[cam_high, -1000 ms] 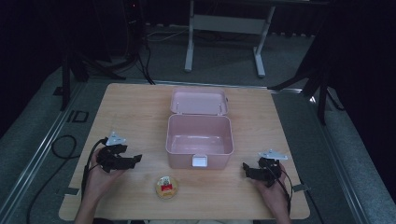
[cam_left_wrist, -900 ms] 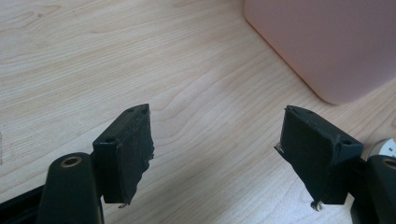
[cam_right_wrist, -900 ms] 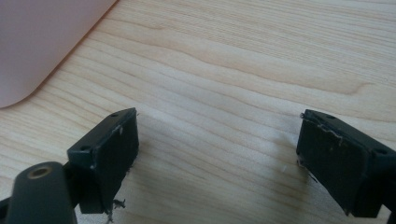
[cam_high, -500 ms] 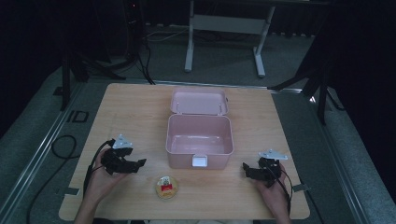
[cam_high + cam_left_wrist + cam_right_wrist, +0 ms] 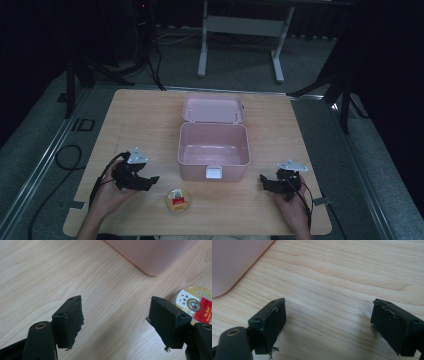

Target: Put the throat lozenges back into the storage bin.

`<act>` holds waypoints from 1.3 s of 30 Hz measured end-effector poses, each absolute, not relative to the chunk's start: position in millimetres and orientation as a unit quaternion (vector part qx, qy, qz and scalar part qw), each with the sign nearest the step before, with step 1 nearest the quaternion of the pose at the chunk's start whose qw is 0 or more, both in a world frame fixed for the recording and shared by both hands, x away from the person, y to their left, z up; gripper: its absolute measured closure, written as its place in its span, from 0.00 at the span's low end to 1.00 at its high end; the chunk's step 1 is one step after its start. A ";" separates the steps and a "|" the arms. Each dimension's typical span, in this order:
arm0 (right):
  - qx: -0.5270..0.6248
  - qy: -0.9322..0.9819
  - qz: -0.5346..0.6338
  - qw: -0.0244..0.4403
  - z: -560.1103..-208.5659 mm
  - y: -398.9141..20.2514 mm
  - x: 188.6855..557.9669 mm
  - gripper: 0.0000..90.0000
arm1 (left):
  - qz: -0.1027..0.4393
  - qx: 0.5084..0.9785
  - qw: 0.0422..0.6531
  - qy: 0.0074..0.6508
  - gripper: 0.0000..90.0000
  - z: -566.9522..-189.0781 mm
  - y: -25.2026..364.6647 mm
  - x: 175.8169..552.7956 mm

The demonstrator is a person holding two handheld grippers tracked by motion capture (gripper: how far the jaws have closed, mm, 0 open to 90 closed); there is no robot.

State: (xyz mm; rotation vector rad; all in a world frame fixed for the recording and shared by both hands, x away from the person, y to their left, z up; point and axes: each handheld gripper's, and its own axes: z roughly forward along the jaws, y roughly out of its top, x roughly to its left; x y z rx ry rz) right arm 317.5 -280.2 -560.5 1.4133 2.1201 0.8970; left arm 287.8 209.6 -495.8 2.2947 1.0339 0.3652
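A pink lunch box [image 5: 214,150] stands open and empty at the table's middle, its lid tipped back. In front of it lies a small round gold tin [image 5: 178,200] with a red label. My left gripper [image 5: 150,182] is open just left of the tin, jaws pointing toward it; in the left gripper view [image 5: 115,323] the tin [image 5: 197,302] peeks out behind the right jaw and the box corner [image 5: 152,255] is above. My right gripper [image 5: 263,181] rests open at the box's front right, with bare wood between its jaws [image 5: 328,325] and the box corner [image 5: 229,262] at upper left.
The wooden table [image 5: 135,120] has free room on both sides of the box. Its front edge is close behind both hands. Beyond the far edge stand a metal desk frame [image 5: 240,30] and cables on a dark floor.
My left gripper has slid right and a little toward the front, closing in on the tin. The right gripper, the box and the tin have stayed put.
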 end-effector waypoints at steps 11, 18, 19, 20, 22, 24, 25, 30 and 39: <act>0.511 0.766 0.324 0.218 -560.5 -280.2 317.5 0.14 | 0.134 0.882 0.274 0.359 0.31 -489.8 200.4 286.4; 0.511 0.766 0.324 0.219 -560.6 -280.1 317.5 0.14 | 0.133 0.891 0.266 0.343 0.30 -487.1 193.8 285.2; 0.510 0.766 0.324 0.219 -560.6 -280.2 317.5 0.14 | 0.133 0.892 0.265 0.341 0.30 -487.1 192.8 285.1; 0.510 0.766 0.324 0.219 -560.6 -280.2 317.5 0.14 | 0.132 0.893 0.264 0.339 0.30 -487.0 191.9 285.1; 0.511 0.766 0.324 0.219 -560.6 -280.1 317.5 0.14 | 0.132 0.895 0.261 0.336 0.30 -486.2 190.2 284.6; 0.511 0.766 0.324 0.219 -560.6 -280.1 317.5 0.14 | 0.133 0.895 0.263 0.335 0.28 -485.5 188.9 284.6; 0.511 0.766 0.324 0.219 -560.6 -280.1 317.5 0.14 | 0.132 0.895 0.262 0.335 0.28 -484.8 188.4 284.6; 0.510 0.766 0.324 0.219 -560.6 -280.2 317.5 0.14 | 0.128 0.898 0.261 0.330 0.28 -483.3 185.7 284.6; 0.511 0.766 0.324 0.219 -560.6 -280.2 317.5 0.14 | 0.118 0.907 0.250 0.317 0.25 -484.2 177.0 281.8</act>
